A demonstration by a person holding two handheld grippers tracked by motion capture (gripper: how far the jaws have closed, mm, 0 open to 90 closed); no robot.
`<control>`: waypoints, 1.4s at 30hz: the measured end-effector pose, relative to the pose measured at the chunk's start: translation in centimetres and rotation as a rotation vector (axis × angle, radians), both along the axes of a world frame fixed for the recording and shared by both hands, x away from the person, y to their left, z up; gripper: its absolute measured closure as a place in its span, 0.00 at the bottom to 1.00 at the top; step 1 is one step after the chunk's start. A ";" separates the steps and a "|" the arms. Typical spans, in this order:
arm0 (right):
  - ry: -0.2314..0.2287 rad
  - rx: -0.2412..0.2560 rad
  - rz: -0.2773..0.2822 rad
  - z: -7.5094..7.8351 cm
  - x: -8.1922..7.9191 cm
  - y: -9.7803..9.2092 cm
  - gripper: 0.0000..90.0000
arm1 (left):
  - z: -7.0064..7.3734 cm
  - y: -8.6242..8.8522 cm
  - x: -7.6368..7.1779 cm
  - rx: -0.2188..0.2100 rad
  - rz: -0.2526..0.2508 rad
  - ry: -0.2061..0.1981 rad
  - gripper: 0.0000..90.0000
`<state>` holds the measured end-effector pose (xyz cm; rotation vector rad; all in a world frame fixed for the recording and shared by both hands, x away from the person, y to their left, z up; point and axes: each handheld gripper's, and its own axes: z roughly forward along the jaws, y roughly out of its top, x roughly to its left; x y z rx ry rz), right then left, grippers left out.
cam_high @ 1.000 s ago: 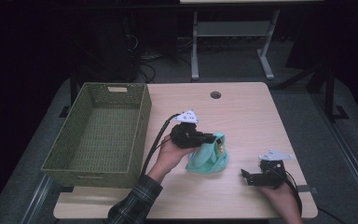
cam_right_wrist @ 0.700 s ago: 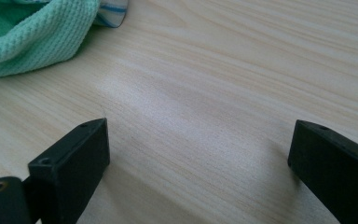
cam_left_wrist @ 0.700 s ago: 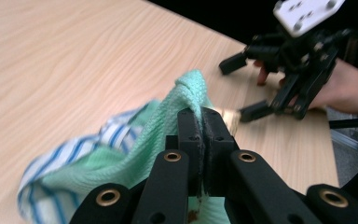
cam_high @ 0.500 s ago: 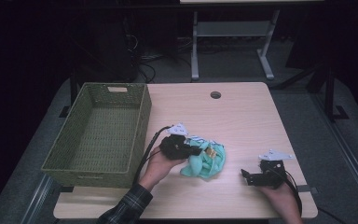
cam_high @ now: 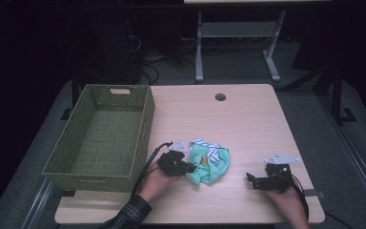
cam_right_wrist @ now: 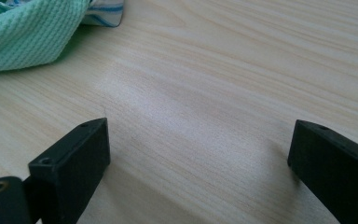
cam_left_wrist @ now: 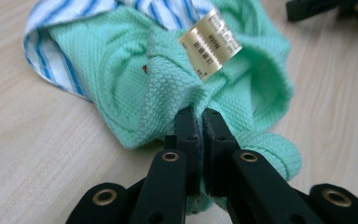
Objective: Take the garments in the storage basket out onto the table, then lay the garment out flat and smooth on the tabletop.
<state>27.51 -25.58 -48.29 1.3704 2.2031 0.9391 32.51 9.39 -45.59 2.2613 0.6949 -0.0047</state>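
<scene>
Now, item one: the green garment (cam_high: 210,165), mint knit with a blue-and-white striped lining and a gold label (cam_left_wrist: 210,43), lies crumpled on the table (cam_high: 248,119) near its front edge, between your two grippers. It has slid a little toward you since half a second ago, and more of the striped lining shows at its top.

Item two: your left gripper (cam_high: 190,168) sits at the garment's left edge, jaws clamped tight on a fold of the green knit; in the left gripper view (cam_left_wrist: 198,114) the cloth bunches up where they pinch it. That gripper has come down and toward you along with the cloth, compared with a second ago.

Item three: your right gripper (cam_high: 250,179) rests on the table to the right of the garment, apart from it, jaws spread wide over bare wood and holding nothing. It has not moved.

Item four: the woven basket (cam_high: 143,124) stands at the table's left side, unchanged.
</scene>
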 end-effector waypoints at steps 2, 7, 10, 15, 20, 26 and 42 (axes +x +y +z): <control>0.000 0.000 0.000 0.0 0.0 0.0 0.06 | 0.1 -0.1 -0.1 0.018 -0.004 -0.019 0.94; 0.001 -0.001 0.000 0.0 0.0 0.0 0.06 | 0.9 0.5 -0.5 0.004 0.044 -0.054 0.68; 0.001 -0.001 0.000 0.0 0.0 0.0 0.06 | 1.8 1.0 -1.0 -0.030 0.059 -0.061 0.56; 0.000 0.005 0.001 0.0 0.0 0.0 0.06 | 2.5 1.7 -1.9 -0.057 0.077 -0.071 0.49; -0.013 0.047 0.018 0.8 0.0 0.0 0.17 | 2.8 2.2 -2.1 -0.066 0.080 -0.082 0.47; -0.043 0.098 0.068 2.5 0.5 0.9 0.29 | 3.4 2.3 -2.1 -0.097 0.094 -0.086 0.49; -0.030 0.136 0.225 3.9 5.1 5.0 0.54 | 1.9 1.9 -4.0 -0.041 0.040 -0.066 0.47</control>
